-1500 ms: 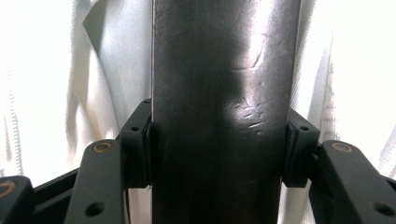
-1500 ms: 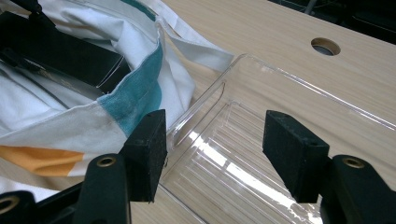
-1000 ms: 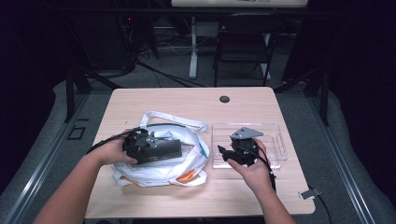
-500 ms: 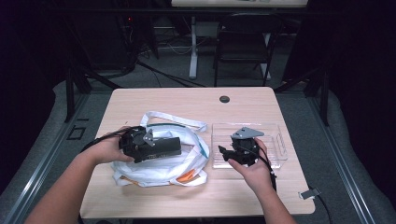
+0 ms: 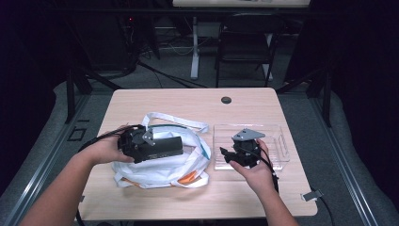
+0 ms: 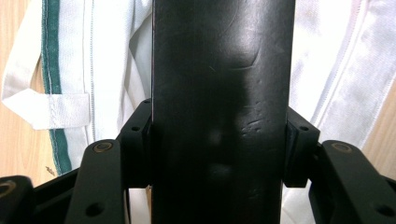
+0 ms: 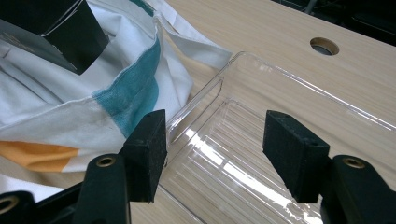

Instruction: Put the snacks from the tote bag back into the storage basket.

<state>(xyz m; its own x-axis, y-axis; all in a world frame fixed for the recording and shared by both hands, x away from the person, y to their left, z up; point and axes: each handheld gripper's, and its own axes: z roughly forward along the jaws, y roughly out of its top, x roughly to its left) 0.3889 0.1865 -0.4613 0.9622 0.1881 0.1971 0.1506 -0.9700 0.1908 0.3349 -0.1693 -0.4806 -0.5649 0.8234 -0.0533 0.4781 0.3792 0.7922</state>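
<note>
Above the white bag [image 5: 160, 162], a black box [image 5: 162, 147] was clamped in the left gripper [image 5: 141, 143]; it was best carried level to the clear tray [image 5: 277, 141], where the right gripper [image 7: 212, 154] waited, jaws apart.

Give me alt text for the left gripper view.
A black rectangular box fills the middle, clamped between the left tongs, whose pads press its two sides. Behind it lies a white cloth bag with a green stripe, on a light wooden table.
</note>
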